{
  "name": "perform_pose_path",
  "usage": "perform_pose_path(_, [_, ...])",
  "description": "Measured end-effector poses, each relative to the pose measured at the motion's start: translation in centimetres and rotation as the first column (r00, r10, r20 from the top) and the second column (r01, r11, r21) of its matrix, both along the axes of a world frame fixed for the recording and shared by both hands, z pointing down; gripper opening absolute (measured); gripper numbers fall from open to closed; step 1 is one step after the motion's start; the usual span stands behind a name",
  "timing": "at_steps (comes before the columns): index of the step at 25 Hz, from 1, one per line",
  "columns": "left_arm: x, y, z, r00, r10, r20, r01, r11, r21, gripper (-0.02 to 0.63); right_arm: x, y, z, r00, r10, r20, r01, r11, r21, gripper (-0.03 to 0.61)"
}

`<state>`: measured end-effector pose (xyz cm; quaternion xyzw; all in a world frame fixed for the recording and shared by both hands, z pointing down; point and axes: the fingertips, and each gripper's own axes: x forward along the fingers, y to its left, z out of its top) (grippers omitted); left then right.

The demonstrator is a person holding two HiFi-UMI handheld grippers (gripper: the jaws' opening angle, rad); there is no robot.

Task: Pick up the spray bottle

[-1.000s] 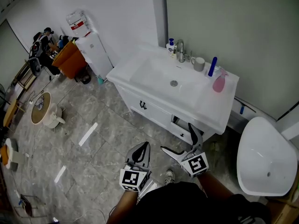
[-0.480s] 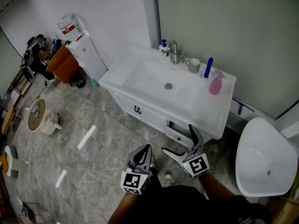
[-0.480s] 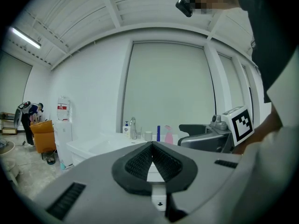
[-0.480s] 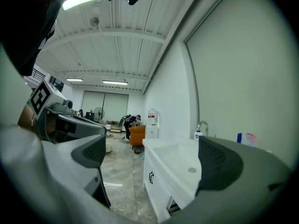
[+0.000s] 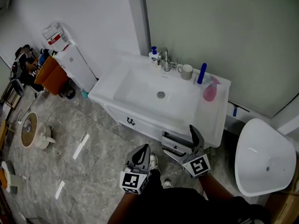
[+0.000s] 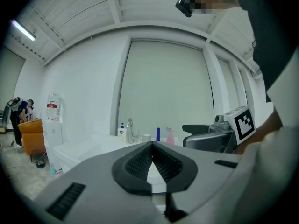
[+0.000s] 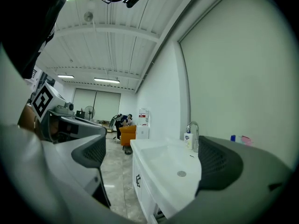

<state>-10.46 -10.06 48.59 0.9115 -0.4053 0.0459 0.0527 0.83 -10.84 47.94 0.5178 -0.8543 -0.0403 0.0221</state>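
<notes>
A pink spray bottle point(image 5: 210, 90) stands at the back right corner of the white sink counter point(image 5: 215, 111), next to a blue bottle point(image 5: 201, 73). It shows small in the left gripper view point(image 6: 169, 136) and at the right edge of the right gripper view point(image 7: 245, 140). My left gripper point(image 5: 141, 153) hangs shut in front of the cabinet, nothing in it. My right gripper point(image 5: 183, 143) is open just before the counter's front edge, well short of the spray bottle.
On the counter's back edge stand a grey cup point(image 5: 186, 71), a tap point(image 5: 164, 59) and a soap dispenser point(image 5: 153, 55). A white toilet point(image 5: 262, 157) sits to the right. A drawer point(image 5: 174, 143) under the counter is ajar. A water dispenser point(image 5: 70, 62) stands at the left wall.
The view has moved closer to the sink and swung right. Both grippers keep their places low in the frame and their jaws are unchanged.
</notes>
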Motion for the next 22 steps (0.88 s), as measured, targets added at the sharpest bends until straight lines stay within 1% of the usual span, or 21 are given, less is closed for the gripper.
perform_pose_path(5, [0.0, -4.2, -0.1, 1.000, 0.025, -0.004, -0.025, 1.000, -0.002, -0.004, -0.1, -3.7, -0.3, 1.000, 0.030, 0.007, -0.030, 0.999, -0.011, 0.591])
perform_pose_path(9, [0.6, -7.2, -0.4, 0.998, 0.063, -0.015, -0.063, 0.998, -0.003, -0.005, 0.1, -6.5, -0.6, 0.998, 0.058, -0.002, -0.058, 0.998, -0.013, 0.591])
perform_pose_path(13, [1.3, -10.1, -1.0, 0.994, 0.104, -0.023, -0.104, 0.995, 0.011, -0.005, 0.9, -9.0, -0.8, 0.994, 0.106, -0.010, -0.106, 0.994, -0.002, 0.591])
perform_pose_path(18, [2.6, -13.3, -1.6, 0.985, 0.173, -0.027, -0.172, 0.985, 0.020, -0.003, 1.3, -11.9, -1.6, 0.989, 0.148, -0.005, -0.148, 0.989, 0.007, 0.591])
perform_pose_path(22, [3.3, -15.6, -1.9, 0.978, 0.208, -0.021, -0.207, 0.978, 0.015, -0.003, 1.7, -13.8, -1.5, 0.984, 0.178, -0.004, -0.178, 0.984, -0.001, 0.591])
